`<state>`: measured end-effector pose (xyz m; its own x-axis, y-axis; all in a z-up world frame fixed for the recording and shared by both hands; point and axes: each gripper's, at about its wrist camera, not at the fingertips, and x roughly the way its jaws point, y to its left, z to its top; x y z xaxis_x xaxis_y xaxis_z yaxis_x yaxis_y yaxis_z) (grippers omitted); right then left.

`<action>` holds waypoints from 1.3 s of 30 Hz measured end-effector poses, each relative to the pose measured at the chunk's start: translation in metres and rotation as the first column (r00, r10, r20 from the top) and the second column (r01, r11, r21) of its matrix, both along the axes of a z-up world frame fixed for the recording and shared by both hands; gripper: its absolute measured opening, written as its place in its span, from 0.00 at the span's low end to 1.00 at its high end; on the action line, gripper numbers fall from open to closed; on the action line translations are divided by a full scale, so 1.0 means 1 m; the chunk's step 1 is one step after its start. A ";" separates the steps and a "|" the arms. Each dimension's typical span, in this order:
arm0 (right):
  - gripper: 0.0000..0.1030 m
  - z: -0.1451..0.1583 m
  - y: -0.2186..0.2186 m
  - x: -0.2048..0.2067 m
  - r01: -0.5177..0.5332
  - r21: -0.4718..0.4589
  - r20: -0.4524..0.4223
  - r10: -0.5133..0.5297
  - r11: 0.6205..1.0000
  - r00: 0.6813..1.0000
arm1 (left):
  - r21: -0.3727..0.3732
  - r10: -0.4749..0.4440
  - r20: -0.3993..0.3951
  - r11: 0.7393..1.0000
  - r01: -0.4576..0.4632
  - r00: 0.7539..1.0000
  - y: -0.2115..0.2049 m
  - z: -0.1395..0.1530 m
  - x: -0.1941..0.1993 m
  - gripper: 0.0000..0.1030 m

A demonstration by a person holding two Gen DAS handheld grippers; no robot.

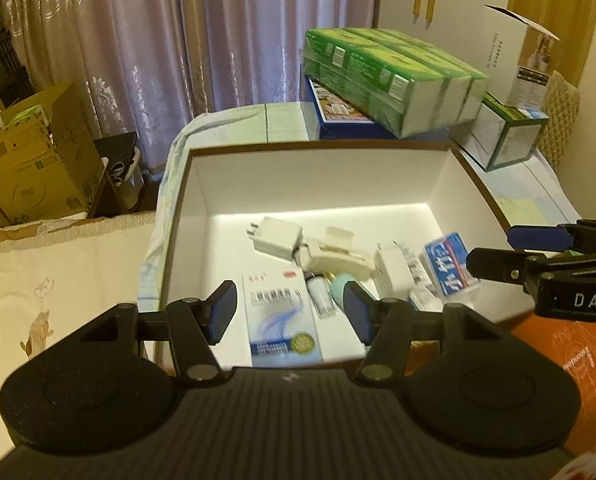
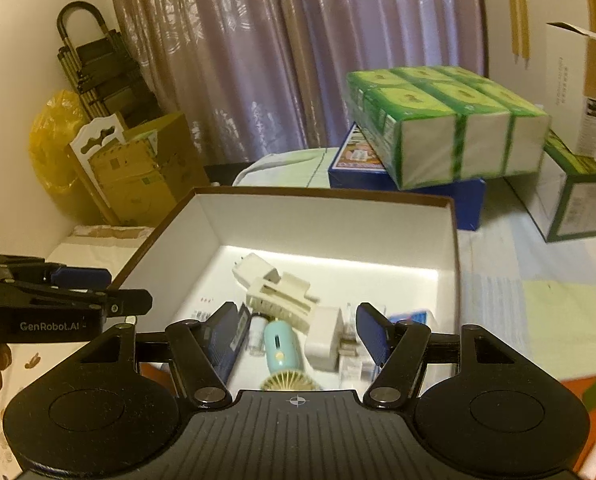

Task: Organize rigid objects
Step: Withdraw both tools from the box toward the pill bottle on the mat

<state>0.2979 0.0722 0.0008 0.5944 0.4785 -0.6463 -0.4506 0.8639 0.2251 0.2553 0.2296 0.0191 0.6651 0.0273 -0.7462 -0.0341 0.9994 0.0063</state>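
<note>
An open white box with a brown rim (image 1: 317, 176) (image 2: 325, 220) holds several objects: a white charger (image 1: 276, 236) (image 2: 254, 270), a cream clip-like part (image 1: 337, 256) (image 2: 282, 292), a blue-and-white medicine box (image 1: 282, 320), a mint hand fan (image 2: 280, 350), a white adapter (image 1: 391, 272) (image 2: 323, 338) and a blue packet (image 1: 451, 264). My left gripper (image 1: 290, 306) is open and empty above the box's near edge. My right gripper (image 2: 298, 326) is open and empty over the fan and adapter. It also shows at the right of the left wrist view (image 1: 493, 250).
Green tissue packs (image 1: 389, 76) (image 2: 445, 124) sit on a blue box (image 2: 401, 184) behind the white box. A tall white carton (image 1: 513, 56) and a green-edged box (image 1: 505, 136) stand at the right. Cardboard boxes (image 1: 30, 156) and a folded trolley (image 2: 98, 68) stand left by the curtain.
</note>
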 end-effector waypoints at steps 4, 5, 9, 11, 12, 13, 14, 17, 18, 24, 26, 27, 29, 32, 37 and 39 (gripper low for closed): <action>0.61 0.000 -0.010 -0.017 0.008 0.000 -0.004 -0.008 1.000 1.000 | -0.012 -0.009 -0.013 1.000 0.009 1.000 -0.011 -0.004 -0.018 0.53; 0.61 0.000 -0.012 -0.022 0.010 0.000 -0.006 -0.010 1.000 1.000 | -0.013 -0.012 -0.014 1.000 0.012 1.000 -0.014 -0.005 -0.021 0.53; 0.61 -0.002 -0.019 -0.036 0.012 0.001 -0.015 -0.012 1.000 1.000 | -0.015 -0.018 -0.025 1.000 0.018 1.000 -0.024 -0.008 -0.035 0.53; 0.61 -0.003 -0.023 -0.042 0.012 -0.001 -0.017 -0.012 1.000 1.000 | -0.020 -0.020 -0.031 1.000 0.019 0.999 -0.029 -0.010 -0.040 0.53; 0.61 -0.003 -0.025 -0.045 0.013 -0.003 -0.020 -0.013 1.000 1.000 | -0.023 -0.021 -0.033 1.000 0.020 0.999 -0.031 -0.010 -0.043 0.53; 0.61 -0.004 -0.027 -0.048 0.016 -0.004 -0.022 -0.016 1.000 1.000 | -0.026 -0.022 -0.035 0.999 0.021 0.999 -0.034 -0.011 -0.046 0.53; 0.61 -0.004 -0.029 -0.050 0.017 -0.004 -0.025 -0.018 1.000 1.000 | -0.031 -0.026 -0.038 0.999 0.024 0.999 -0.037 -0.012 -0.049 0.53; 0.61 -0.007 -0.038 -0.057 0.022 -0.008 -0.039 -0.022 1.000 0.999 | -0.039 -0.034 -0.051 0.999 0.032 0.998 -0.045 -0.015 -0.056 0.53; 0.61 -0.008 -0.040 -0.059 0.023 -0.009 -0.043 -0.023 1.000 0.999 | -0.039 -0.036 -0.055 0.999 0.033 0.998 -0.048 -0.017 -0.057 0.53; 0.61 -0.016 -0.054 -0.071 0.020 -0.013 -0.075 -0.021 1.000 0.997 | -0.040 -0.052 -0.080 0.998 0.049 0.995 -0.069 -0.024 -0.066 0.53; 0.61 -0.018 -0.060 -0.075 0.022 -0.015 -0.084 -0.023 1.000 0.996 | -0.035 -0.060 -0.087 0.998 0.057 0.994 -0.078 -0.027 -0.069 0.53; 0.61 -0.020 -0.063 -0.077 0.024 -0.015 -0.089 -0.025 1.000 0.996 | -0.034 -0.064 -0.093 0.998 0.061 0.994 -0.082 -0.028 -0.069 0.53; 0.61 -0.022 -0.070 -0.080 0.026 -0.016 -0.101 -0.027 1.000 0.995 | -0.036 -0.075 -0.100 0.997 0.071 0.992 -0.091 -0.030 -0.071 0.53; 0.61 -0.026 -0.083 -0.084 0.036 -0.022 -0.117 -0.038 0.999 0.992 | -0.036 -0.091 -0.110 0.996 0.088 0.990 -0.104 -0.033 -0.070 0.53; 0.61 -0.030 -0.109 -0.089 0.063 -0.026 -0.140 -0.065 0.998 0.988 | -0.039 -0.125 -0.125 0.992 0.121 0.984 -0.130 -0.036 -0.068 0.53; 0.61 -0.032 -0.121 -0.091 0.076 -0.027 -0.148 -0.079 0.997 0.986 | -0.041 -0.142 -0.128 0.990 0.138 0.981 -0.143 -0.038 -0.067 0.53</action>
